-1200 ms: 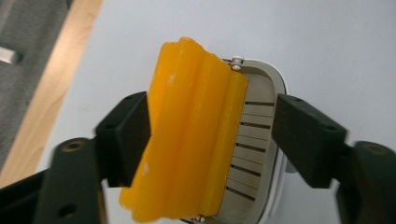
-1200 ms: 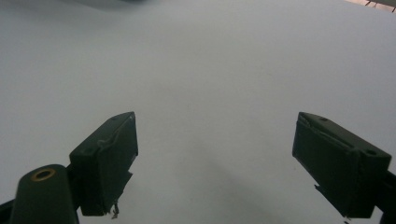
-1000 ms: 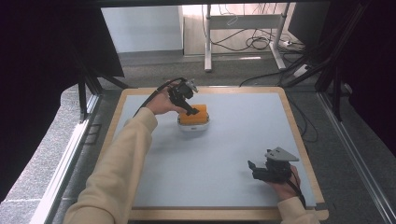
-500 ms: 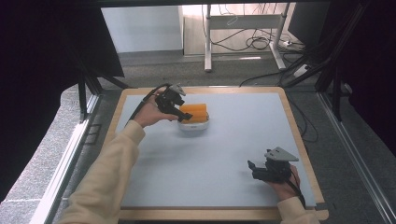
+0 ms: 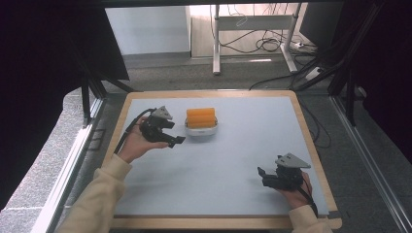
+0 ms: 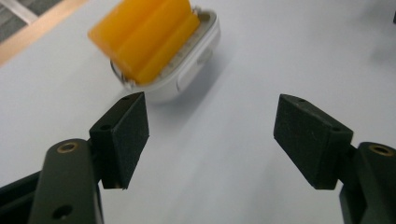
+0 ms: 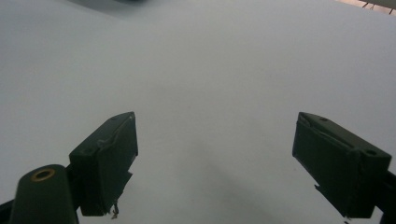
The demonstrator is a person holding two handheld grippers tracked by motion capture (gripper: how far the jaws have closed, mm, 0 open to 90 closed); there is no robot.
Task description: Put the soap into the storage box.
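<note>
pulling my left gripper [image 5: 176, 139] back from the orange block in its white tray [image 5: 201, 124] is the change i read here: a second ago it stood over the block at the far side of the mat, and now it sits at the tray's 8 o'clock, low and apart from it. its jaws have just eased in a little with nothing between them and stand released. in the left gripper view the two black pads [image 6: 122, 135] frame bare mat, with the tray [image 6: 187, 70] just past the left pad at about 11 o'clock, the block standing on edge in it. i judge the placing is done, or that i am backing off to line up a fresh approach; i cannot tell which.

nearest to me, at 5 o'clock on the mat, my right gripper [image 5: 263, 174] has not shifted, its jaws spread and empty. the right gripper view shows its pads [image 7: 106, 161] over plain grey surface.

the grey mat [image 5: 252, 141] in its wooden frame [image 5: 311, 141] is bare between gripper and tray, so nothing blocks a return. beyond, at 12 o'clock, table legs and loose cables [image 5: 272, 46] lie on the floor, well apart from the work.
</note>
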